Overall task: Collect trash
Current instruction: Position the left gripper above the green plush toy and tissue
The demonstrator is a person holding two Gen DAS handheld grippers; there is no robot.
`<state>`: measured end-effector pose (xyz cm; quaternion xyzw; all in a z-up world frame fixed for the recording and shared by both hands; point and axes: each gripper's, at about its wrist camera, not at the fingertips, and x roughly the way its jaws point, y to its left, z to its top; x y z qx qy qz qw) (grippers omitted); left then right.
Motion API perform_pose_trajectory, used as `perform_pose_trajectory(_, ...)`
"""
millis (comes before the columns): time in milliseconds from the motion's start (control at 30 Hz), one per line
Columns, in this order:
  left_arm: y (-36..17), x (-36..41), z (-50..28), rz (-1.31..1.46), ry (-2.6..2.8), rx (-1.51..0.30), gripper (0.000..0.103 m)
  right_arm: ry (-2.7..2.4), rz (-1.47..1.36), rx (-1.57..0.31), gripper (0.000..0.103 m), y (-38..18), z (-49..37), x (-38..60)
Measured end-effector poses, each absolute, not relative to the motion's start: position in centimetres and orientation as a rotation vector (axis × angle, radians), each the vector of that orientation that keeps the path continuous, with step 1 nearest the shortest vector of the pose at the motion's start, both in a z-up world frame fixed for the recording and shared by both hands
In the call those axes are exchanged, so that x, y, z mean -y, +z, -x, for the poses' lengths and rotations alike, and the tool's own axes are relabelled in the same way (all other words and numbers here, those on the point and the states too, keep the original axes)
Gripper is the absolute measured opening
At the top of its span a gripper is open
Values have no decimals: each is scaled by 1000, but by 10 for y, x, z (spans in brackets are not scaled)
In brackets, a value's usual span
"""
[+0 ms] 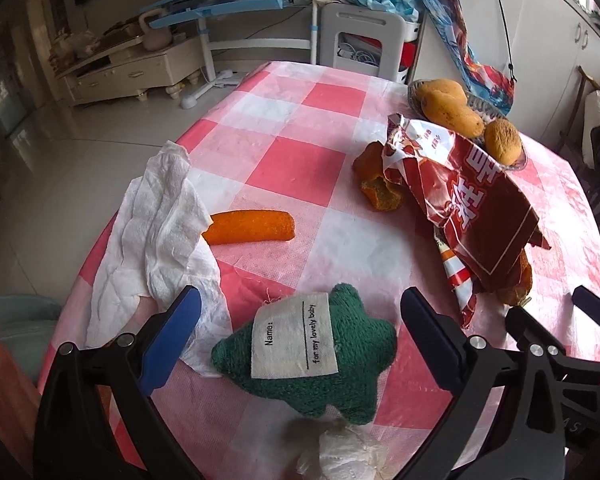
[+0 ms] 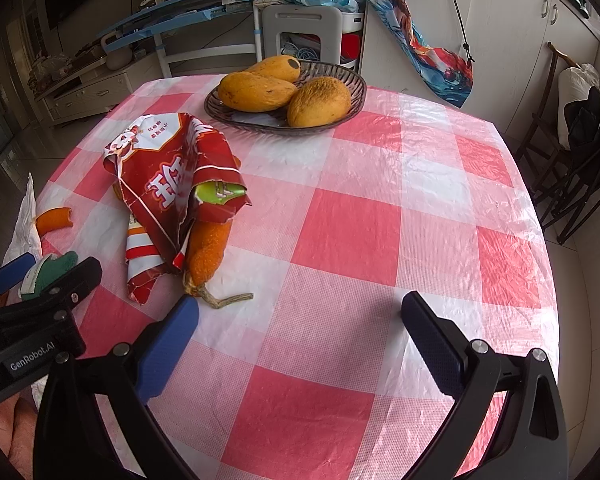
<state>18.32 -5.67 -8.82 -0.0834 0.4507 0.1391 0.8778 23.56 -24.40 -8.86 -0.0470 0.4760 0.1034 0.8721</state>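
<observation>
1. Left gripper (image 1: 300, 320): jaws spread wide, holding nothing. It hovers low over the near edge of the table (image 2: 400, 200), angled forward and slightly down, with the green toy (image 1: 312, 372) lying between and just beyond its fingertips.
2. Right gripper (image 2: 300, 320): jaws likewise wide apart and empty, poised over bare checked cloth. Its left fingertip stands just beside the stalk of the orange gourd (image 2: 210, 252).
3. Toy: soft knit with a sewn label; probably not trash, so best left alone.
4. Crumpled wad (image 1: 340, 456): at the very bottom of the left view, near the toy; blurred, appears to be plastic or tissue. Likely very light and compressible; a pinch anywhere should hold.
5. Tissue (image 1: 160, 240): a limp white sheet draped at the table's left edge, touching the orange peel (image 1: 252, 226). Light, floppy; pinch a raised fold rather than a flat part.
6. Peel: curled, semi-stiff, light; grasp across its narrow width.
7. Wrapper (image 2: 172, 184): red foil bag, crinkled, lying over the gourd. Thin, slick, springy; a bent edge or corner offers the surest hold.
8. Mangoes in the bowl (image 2: 352, 80): far side, apart from the litter; not trash by appearance.
</observation>
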Motion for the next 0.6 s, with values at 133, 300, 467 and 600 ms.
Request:
perform_pose_trajectory(133, -86, 48, -178, 252, 316, -906, 96, 216, 98, -995, 97, -89, -236, 244)
perform_pose_trajectory(300, -87, 48, -178, 244, 399, -917, 91, 216, 98, -995, 97, -89, -236, 245)
perform_pose_trajectory(467, -85, 47, -175, 272, 333, -889, 91, 216, 99, -995, 97, -89, -236, 243)
perform_pose_trajectory(600, -85, 43, -173, 313, 359, -872, 91, 216, 99, -995, 97, -89, -235, 243)
